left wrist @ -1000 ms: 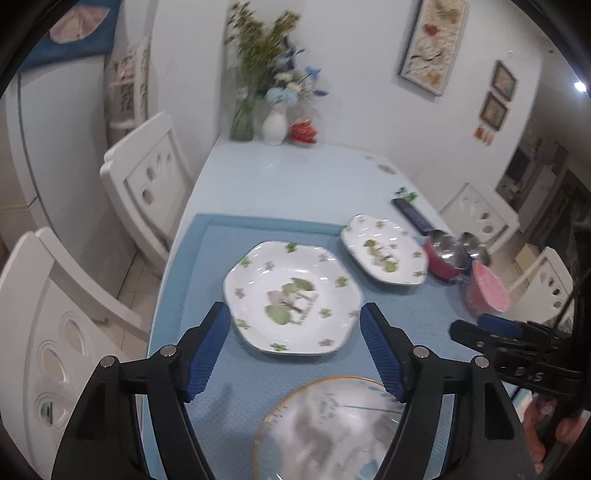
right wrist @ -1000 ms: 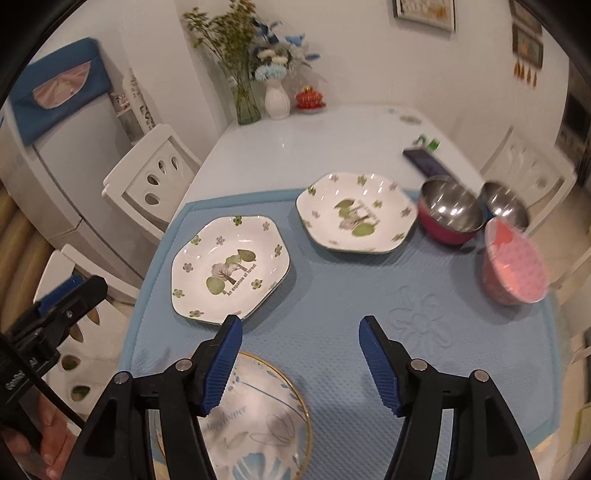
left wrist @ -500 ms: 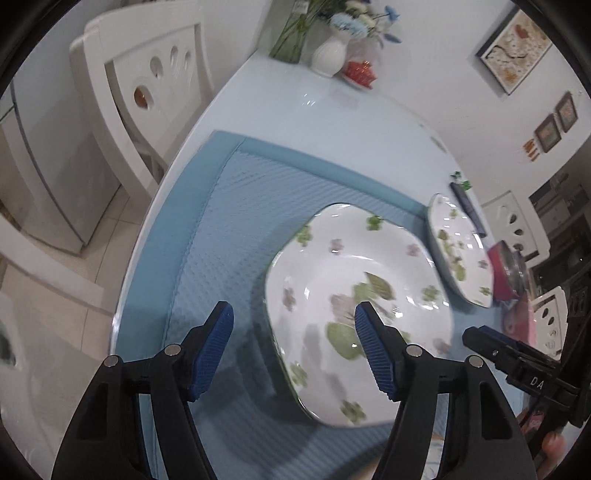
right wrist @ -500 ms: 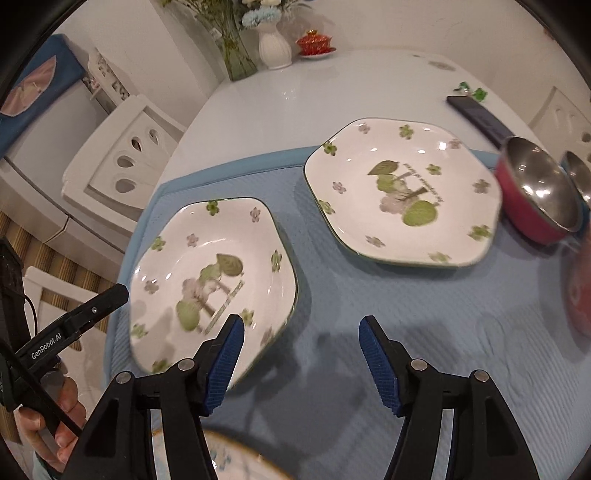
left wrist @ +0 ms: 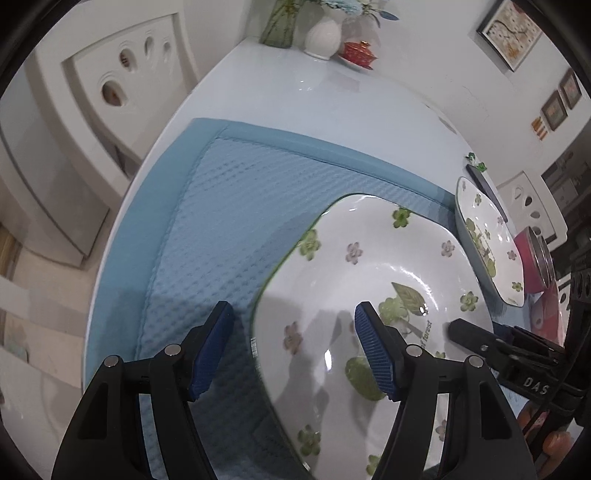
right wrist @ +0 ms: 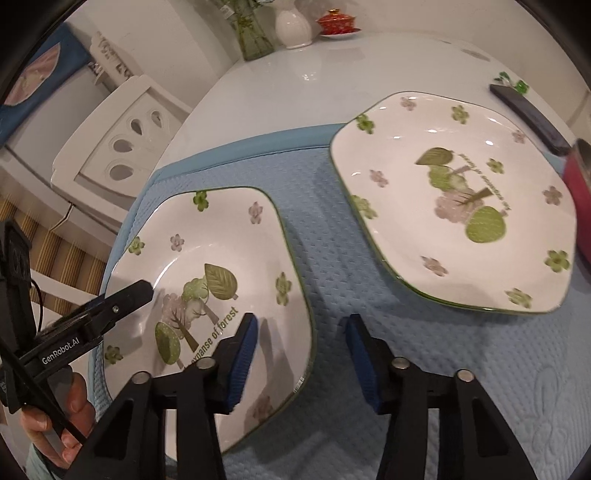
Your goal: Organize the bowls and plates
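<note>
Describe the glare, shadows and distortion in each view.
Left wrist: fisheye bends the table edge; finger shadows fall across the near plate, which shows small glints; the flowers at the top are soft. Right wrist: glare spots on the far plate and tabletop; finger shadows darken the blue mat.

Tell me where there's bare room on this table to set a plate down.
The far white tabletop is bare between the blue mat and the vases. A mat strip lies free left of the near floral plate. It is crowded on the right, where the far floral plate, red bowl and phone sit.
</note>
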A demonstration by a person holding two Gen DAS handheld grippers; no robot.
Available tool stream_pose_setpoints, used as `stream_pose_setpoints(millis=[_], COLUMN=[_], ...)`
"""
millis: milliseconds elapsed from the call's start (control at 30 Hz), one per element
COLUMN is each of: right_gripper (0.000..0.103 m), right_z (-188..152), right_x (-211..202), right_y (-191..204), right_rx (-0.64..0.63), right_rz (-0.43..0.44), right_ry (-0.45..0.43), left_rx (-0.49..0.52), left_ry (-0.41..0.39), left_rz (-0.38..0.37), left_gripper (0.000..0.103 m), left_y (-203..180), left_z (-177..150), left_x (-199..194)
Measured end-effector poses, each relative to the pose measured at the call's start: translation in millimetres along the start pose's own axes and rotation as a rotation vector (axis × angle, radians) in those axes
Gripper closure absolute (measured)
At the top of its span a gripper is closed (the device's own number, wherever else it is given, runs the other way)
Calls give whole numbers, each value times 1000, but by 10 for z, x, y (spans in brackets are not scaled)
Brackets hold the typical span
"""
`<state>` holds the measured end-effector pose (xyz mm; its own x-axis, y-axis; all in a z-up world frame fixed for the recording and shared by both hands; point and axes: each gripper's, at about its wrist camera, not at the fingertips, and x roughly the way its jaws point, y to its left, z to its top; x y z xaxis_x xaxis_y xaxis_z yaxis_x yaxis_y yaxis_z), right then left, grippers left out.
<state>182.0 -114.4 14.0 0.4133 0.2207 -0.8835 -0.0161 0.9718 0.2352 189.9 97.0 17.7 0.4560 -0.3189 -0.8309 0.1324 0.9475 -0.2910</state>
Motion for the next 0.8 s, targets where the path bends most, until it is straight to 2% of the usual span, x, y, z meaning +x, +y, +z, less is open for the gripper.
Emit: stream_pose_setpoints(millis=[100, 167, 267, 367, 800], right_gripper=[65, 70, 70, 70, 70], right_z=[-4, -8, -16, -20, -97], right_x=[27, 38, 36, 28, -105], right_y=[59, 111, 143, 151, 282], right_rx=[-33, -61, -88, -112, -314], right_rz=[-11, -9, -26, -31, -67], right_ry=[-15, -24, -48, -57, -102], left_rx=[44, 71, 66, 53, 51], left_ry=[-2, -14, -29, -26, -38], left_rz=[6, 41, 54, 34, 29], left_gripper=[50, 50, 58, 63, 65], left_y=[-85, -138, -98, -43, -4], left_z=[-8, -9, -20, -6, -29], left_x=[33, 44, 30, 12, -56])
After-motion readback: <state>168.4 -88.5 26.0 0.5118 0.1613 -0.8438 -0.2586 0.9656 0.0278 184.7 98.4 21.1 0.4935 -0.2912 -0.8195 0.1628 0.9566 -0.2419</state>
